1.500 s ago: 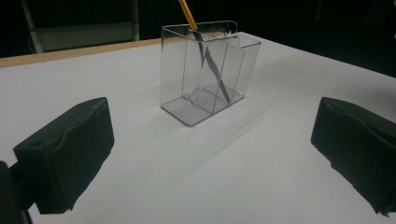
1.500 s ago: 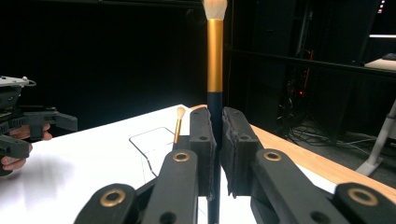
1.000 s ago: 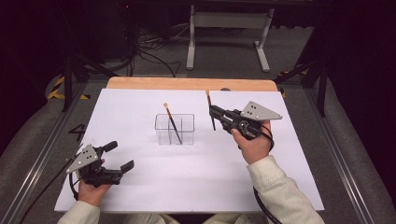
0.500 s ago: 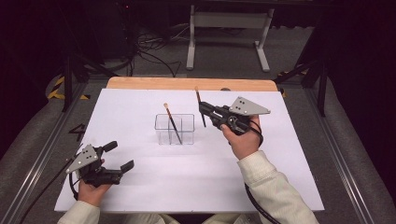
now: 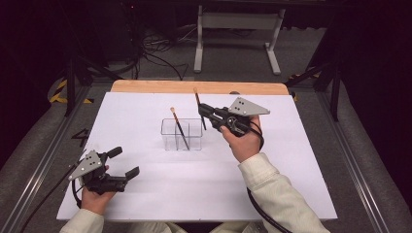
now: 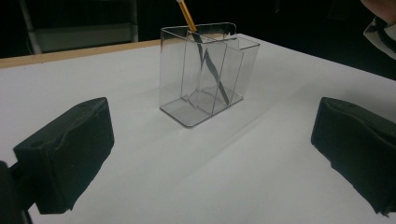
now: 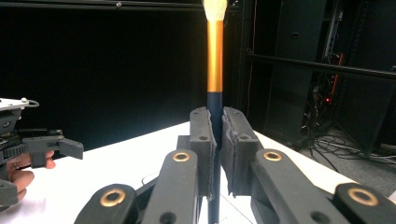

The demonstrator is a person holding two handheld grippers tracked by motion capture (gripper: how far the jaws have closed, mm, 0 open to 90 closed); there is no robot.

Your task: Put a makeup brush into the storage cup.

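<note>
High view: held paintbrush (image 5: 199, 109) upright, just right of clear organizer (image 5: 182, 135) at mid worktop (image 5: 145, 194), clamped in right tongs (image 5: 203, 110). Second brush (image 5: 179, 127) leans inside organizer. Left tongs (image 5: 125, 162) near left corner, jaws wide, nothing between.

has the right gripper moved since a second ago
Yes. The right gripper, shut on a dark-handled paintbrush, has shifted left, closer to the clear plastic holder.
</note>
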